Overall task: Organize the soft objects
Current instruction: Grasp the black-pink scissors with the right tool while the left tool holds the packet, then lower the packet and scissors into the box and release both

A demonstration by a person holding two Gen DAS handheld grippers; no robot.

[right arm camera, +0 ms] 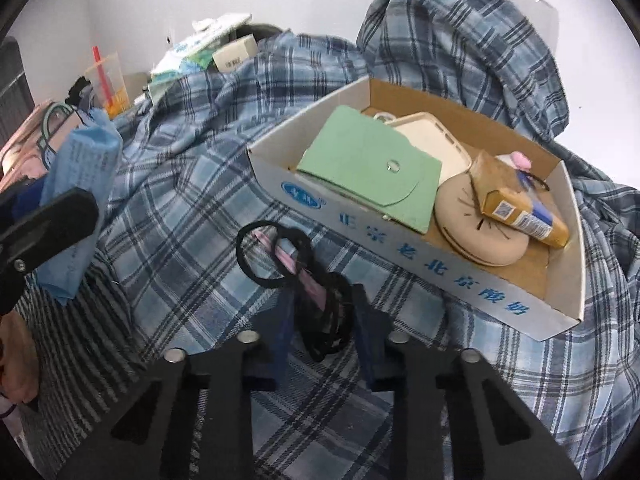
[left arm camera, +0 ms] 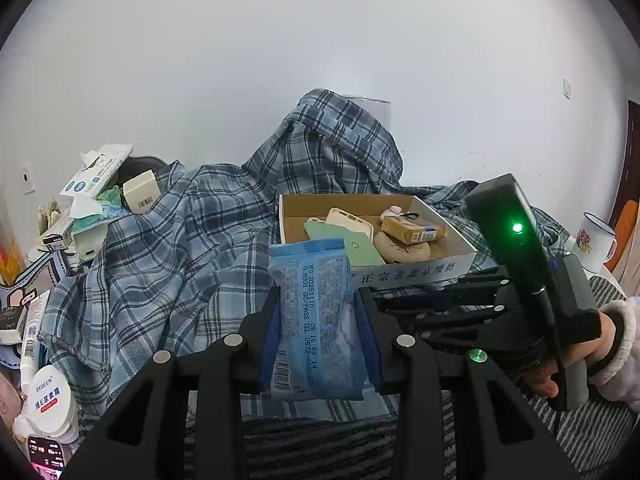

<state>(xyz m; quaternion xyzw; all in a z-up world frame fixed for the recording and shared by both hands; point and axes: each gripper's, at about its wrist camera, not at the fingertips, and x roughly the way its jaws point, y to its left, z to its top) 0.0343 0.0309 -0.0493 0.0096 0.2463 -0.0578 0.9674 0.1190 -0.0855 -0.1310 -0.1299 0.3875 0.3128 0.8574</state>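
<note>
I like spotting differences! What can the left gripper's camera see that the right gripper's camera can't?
Only the left wrist view shows the white mug and the round white jar. Only the right wrist view shows the black hair ties in the right gripper and the cup with a red straw. Both show the blue packet, cardboard box and plaid shirt.

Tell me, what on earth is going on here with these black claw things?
A person is tidying soft things with a hand-held gripper in each hand. The left gripper is clamped on a blue tissue pack. The right gripper pinches a bundle of black hair ties just above the plaid cloth. Beside them sits a cardboard box already holding a green pouch, a phone case and a yellow packet.
</note>
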